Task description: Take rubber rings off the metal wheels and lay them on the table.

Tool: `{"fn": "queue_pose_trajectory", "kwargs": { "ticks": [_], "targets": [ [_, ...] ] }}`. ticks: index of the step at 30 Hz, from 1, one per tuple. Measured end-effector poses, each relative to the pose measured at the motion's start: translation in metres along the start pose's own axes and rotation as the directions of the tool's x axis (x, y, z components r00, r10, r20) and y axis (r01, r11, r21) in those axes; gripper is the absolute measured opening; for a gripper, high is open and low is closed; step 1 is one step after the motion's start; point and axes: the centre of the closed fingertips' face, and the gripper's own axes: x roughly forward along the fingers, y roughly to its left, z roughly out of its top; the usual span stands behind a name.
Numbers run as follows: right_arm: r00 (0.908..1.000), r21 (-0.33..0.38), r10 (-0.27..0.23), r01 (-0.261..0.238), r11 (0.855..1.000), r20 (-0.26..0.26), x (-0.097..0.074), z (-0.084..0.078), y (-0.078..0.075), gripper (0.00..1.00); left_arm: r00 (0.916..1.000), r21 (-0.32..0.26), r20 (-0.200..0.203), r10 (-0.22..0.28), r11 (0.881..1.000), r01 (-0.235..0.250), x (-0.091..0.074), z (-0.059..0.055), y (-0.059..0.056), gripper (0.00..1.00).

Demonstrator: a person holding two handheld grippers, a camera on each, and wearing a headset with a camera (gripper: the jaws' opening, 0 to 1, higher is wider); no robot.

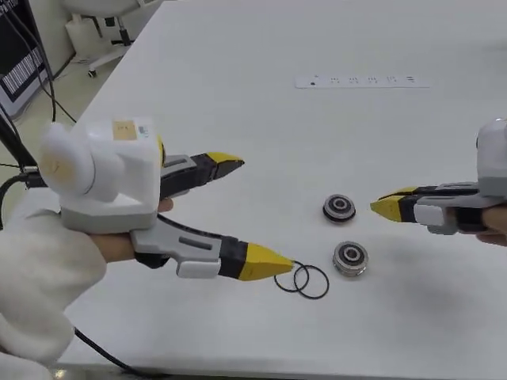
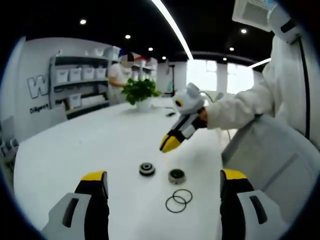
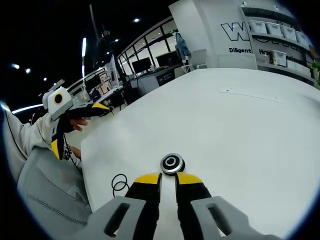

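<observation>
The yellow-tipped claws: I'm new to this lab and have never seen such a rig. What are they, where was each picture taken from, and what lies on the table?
There is no robot here. A person holds a hand tool with a two-jaw claw in each hand. The head view comes from a camera on the person's headset. The two round views come from cameras riding on the claws. The left claw is wide open and the right claw is shut; neither holds anything. On the white table lie two metal wheels. Beside the nearer wheel lie two thin black rubber rings, overlapping.
</observation>
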Motion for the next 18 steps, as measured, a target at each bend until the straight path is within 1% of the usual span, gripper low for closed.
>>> {"fn": "queue_pose_trajectory", "kwargs": {
  "ticks": [2,4,8,12,14,17,18],
  "targets": [
    [1.0,0.01,-0.002,0.002,1.0,0.005,-0.001,0.0,-0.002,0.08,1.0,-0.001,0.001,-0.008,1.0,0.008,0.002,0.006,0.002,0.93],
    [1.0,0.011,-0.005,0.005,1.0,0.008,-0.002,0.001,-0.003,0.08,0.9999,0.023,0.005,-0.009,1.0,0.009,0.004,0.014,0.006,0.92],
    [0.9997,0.022,-0.014,0.013,1.0,0.018,-0.004,0.001,-0.008,0.08,0.9992,0.031,0.036,-0.014,0.999,0.013,0.009,0.029,0.012,0.92],
    [0.9995,0.032,-0.02,0.02,0.999,0.024,-0.005,0.001,-0.012,0.09,0.9995,0.059,0.028,-0.015,0.998,0.013,0.018,0.036,0.02,0.92],
    [0.9994,0.038,-0.023,0.022,0.999,0.026,-0.006,0.001,-0.014,0.09,0.9992,0.063,0.034,-0.019,0.998,0.017,0.023,0.04,0.023,0.92],
    [0.9991,0.048,-0.029,0.027,0.998,0.03,-0.007,0.001,-0.017,0.09,0.9992,0.067,0.031,-0.025,0.997,0.023,0.03,0.043,0.026,0.91],
    [0.999,0.05,-0.03,0.028,0.998,0.032,-0.008,0.001,-0.017,0.09,0.9991,0.075,0.028,-0.031,0.997,0.029,0.034,0.044,0.029,0.9]
  ]
}}
